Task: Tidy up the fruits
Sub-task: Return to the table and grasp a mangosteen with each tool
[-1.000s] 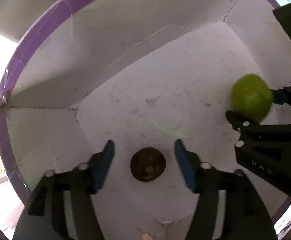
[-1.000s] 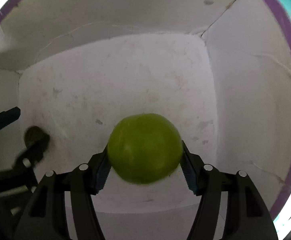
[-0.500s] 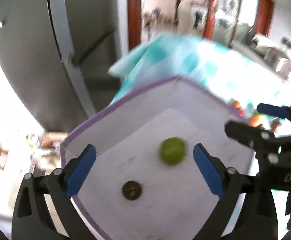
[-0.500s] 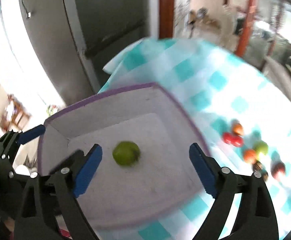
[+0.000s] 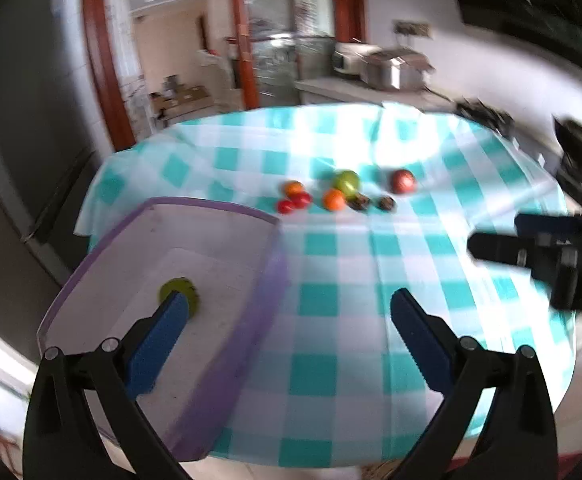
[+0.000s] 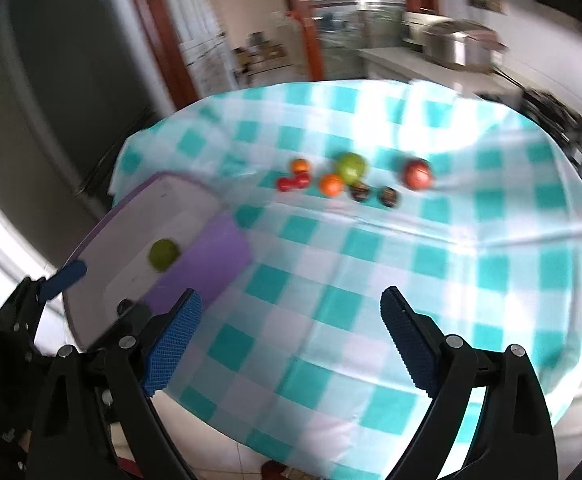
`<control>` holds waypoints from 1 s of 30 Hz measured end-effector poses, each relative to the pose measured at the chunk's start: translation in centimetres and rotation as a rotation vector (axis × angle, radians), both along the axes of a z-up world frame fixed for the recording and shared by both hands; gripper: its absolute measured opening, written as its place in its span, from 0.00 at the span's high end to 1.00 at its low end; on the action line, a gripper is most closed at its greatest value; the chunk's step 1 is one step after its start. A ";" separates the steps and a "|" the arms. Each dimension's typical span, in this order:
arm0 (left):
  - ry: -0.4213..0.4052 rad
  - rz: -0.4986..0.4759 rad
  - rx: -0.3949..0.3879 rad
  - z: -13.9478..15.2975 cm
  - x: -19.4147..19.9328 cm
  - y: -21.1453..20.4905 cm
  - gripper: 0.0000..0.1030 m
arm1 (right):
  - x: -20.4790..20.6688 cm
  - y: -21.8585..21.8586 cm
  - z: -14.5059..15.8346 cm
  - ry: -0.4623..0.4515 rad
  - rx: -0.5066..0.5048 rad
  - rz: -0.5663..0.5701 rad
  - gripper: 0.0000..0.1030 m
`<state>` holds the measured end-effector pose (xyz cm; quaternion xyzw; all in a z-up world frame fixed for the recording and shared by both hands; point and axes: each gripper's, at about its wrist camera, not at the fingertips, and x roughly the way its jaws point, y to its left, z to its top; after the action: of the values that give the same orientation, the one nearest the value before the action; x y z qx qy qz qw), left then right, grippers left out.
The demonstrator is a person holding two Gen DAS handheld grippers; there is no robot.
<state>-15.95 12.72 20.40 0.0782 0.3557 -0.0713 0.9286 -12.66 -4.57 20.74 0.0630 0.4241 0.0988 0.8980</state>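
A white bin with a purple rim [image 5: 227, 216] [image 6: 207, 256] sits at the near left of a table with a teal checked cloth [image 5: 371, 280]. A green fruit [image 5: 177, 288] [image 6: 163, 254] lies inside it. Several loose fruits lie mid-table: a green apple [image 5: 347, 180] [image 6: 351, 166], a red apple [image 5: 403, 181] [image 6: 417, 173], an orange [image 5: 334, 199] [image 6: 331, 185], small red ones [image 5: 293, 202] and dark ones [image 5: 385, 202]. My left gripper [image 5: 287, 320] is open and empty above the bin's right edge. My right gripper [image 6: 287, 332] is open and empty over the cloth; it also shows in the left wrist view [image 5: 539, 248].
A dark refrigerator [image 6: 51, 80] stands left of the table. A counter with metal pots [image 5: 391, 68] is behind. The table's near edge drops to the floor [image 6: 275, 468].
Both grippers have pulled up and back from inside the bin. The right gripper let go of the green fruit, which now lies in the bin. The loose fruits came into view.
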 end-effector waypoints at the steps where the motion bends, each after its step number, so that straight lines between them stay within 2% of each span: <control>1: 0.008 -0.021 0.019 -0.4 0.0 -0.5 0.02 | -0.3 -1.0 -0.3 0.006 0.007 -0.023 0.15; 5: 0.043 -0.063 0.051 -2.0 0.5 -1.9 0.02 | -0.3 -2.8 -1.4 0.040 0.035 -0.069 0.15; 8: 0.064 -0.076 0.063 -2.8 1.1 -3.3 0.02 | 0.2 -3.8 -2.4 0.058 0.010 -0.069 0.15; 11: 0.125 -0.095 0.070 -4.3 2.4 -5.3 0.02 | 1.3 -5.3 -4.3 0.075 -0.059 -0.099 0.15; 15: 0.217 -0.111 0.088 -7.1 4.0 -7.6 0.02 | 2.7 -8.2 -7.4 0.143 -0.042 -0.115 0.15; 18: 0.281 -0.086 0.096 -9.2 5.9 -9.1 0.02 | 4.7 -10.1 -9.4 0.186 -0.059 -0.100 0.15; 25: 0.376 -0.010 0.099 -13.0 11.2 -11.9 0.02 | 12.7 -13.0 -12.7 0.201 -0.061 -0.032 0.17; 30: 0.404 0.072 0.072 -15.5 13.7 -12.2 0.02 | 19.7 -11.9 -15.1 0.173 -0.078 0.065 0.30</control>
<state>-2.20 0.55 4.88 0.0827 0.5397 -0.0396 0.8368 7.06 -16.43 5.63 0.0226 0.5056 0.1057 0.8560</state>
